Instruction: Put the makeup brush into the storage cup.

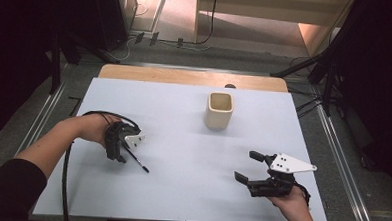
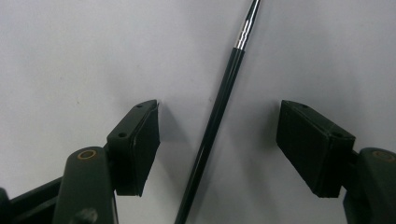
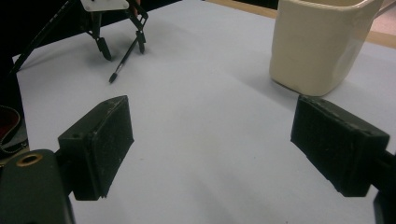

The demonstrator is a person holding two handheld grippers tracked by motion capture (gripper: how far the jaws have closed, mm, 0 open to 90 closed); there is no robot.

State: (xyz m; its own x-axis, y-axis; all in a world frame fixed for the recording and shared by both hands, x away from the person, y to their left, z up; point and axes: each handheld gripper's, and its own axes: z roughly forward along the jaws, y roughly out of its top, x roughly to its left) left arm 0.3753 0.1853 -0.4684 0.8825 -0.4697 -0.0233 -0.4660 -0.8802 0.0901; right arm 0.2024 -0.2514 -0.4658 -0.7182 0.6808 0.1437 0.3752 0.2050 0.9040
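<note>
A thin black brush (image 1: 137,161) with a silver ferrule lies flat on the white table sheet (image 1: 180,190) at the left. My left gripper (image 1: 120,155) points down over its handle. In the left gripper view the brush (image 2: 229,74) runs between the two pads with a gap on each side, so the left gripper (image 2: 218,140) is open around it. My right gripper (image 1: 246,166) hovers open and empty at the front right. In the right gripper view, past the right gripper (image 3: 210,140), the left gripper (image 3: 120,46) straddles the brush (image 3: 122,64).
A cream square cup (image 1: 219,111) stands upright at the back centre of the sheet, close ahead of the right gripper (image 3: 322,42). A wooden table edge (image 1: 190,76) shows beyond the sheet. A black cable (image 1: 69,160) trails from the left gripper.
</note>
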